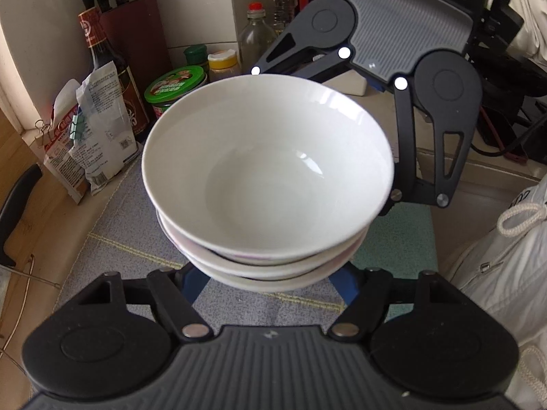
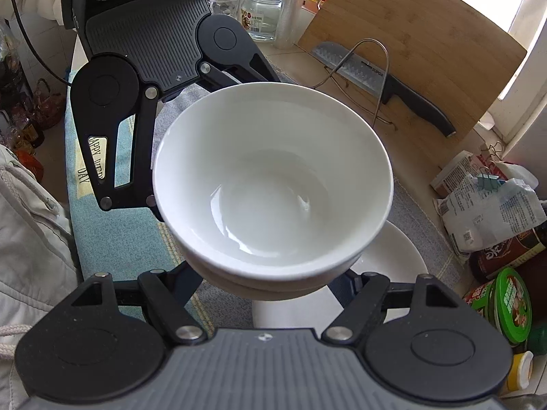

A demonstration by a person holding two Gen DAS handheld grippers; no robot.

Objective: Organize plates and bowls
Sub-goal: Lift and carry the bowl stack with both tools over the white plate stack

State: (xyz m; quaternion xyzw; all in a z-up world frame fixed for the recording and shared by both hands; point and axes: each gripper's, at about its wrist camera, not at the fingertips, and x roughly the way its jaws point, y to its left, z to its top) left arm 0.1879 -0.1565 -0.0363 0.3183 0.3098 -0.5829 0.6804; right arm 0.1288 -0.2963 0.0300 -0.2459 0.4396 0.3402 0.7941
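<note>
Item: stack of white bowls (image 1: 266, 184), nested, which we find held above a checked cloth (image 1: 130, 239) between our two tools. Left gripper (image 1: 270, 283): jaws spread wide, set against the stack's lower sides. Right gripper (image 2: 270, 283): likewise spread about the stack from the opposite side; its fingertips are hidden, so contact is probable only. White plate (image 2: 393, 259) lies beneath. Knife (image 2: 386, 82) against cutting board (image 2: 427, 51).
</note>
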